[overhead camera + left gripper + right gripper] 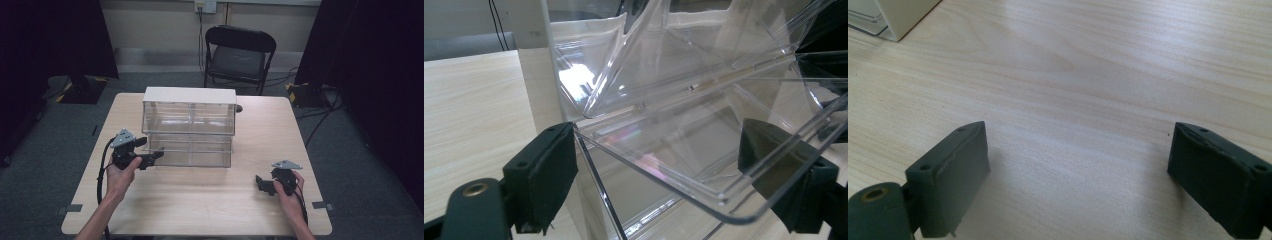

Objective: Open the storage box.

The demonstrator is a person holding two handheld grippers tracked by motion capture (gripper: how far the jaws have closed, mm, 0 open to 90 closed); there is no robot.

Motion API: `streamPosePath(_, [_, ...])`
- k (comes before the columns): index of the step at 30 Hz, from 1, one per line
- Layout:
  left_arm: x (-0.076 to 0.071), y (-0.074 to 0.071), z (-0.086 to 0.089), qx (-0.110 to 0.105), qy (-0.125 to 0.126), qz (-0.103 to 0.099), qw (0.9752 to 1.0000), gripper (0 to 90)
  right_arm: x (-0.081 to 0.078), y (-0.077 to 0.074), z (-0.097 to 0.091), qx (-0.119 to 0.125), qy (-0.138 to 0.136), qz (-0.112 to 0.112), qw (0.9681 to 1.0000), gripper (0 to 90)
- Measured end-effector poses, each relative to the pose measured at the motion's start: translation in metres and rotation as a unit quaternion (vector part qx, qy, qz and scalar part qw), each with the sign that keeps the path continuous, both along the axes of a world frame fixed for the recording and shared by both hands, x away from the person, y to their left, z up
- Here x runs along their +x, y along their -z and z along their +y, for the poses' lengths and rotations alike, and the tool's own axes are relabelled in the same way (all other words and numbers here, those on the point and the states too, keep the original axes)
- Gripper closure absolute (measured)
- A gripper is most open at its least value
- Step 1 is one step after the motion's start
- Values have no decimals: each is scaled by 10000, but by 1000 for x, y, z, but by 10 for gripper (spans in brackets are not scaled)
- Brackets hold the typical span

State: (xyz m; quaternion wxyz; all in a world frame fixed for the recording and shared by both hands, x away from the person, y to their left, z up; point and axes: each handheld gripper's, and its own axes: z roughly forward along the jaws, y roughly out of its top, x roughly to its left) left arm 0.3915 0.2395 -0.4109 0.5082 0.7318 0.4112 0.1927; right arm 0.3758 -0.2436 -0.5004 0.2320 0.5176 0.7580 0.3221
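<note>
A clear plastic drawer cabinet (189, 127) with a white top stands at the middle of the wooden table (200, 205). My left gripper (152, 157) is at its lower left drawer. In the left gripper view, the left gripper (659, 150) is open, its jaws wide apart on either side of the clear drawer front (704, 185), which juts out toward the camera. The pads do not press on it. My right gripper (262, 184) hovers low over bare table at the right front. The right gripper (1078, 150) is open with nothing between its jaws.
A black folding chair (239, 52) stands behind the table. Dark curtains hang at both sides and cables lie on the grey floor. The cabinet's white corner (893, 15) shows far off in the right gripper view.
</note>
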Motion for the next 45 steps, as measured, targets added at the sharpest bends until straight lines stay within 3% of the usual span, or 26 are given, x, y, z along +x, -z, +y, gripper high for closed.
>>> streamPosePath(45, [4,-11,-5,-7,51,-76,10000,154,0,0,0,1,1,1,10000,88])
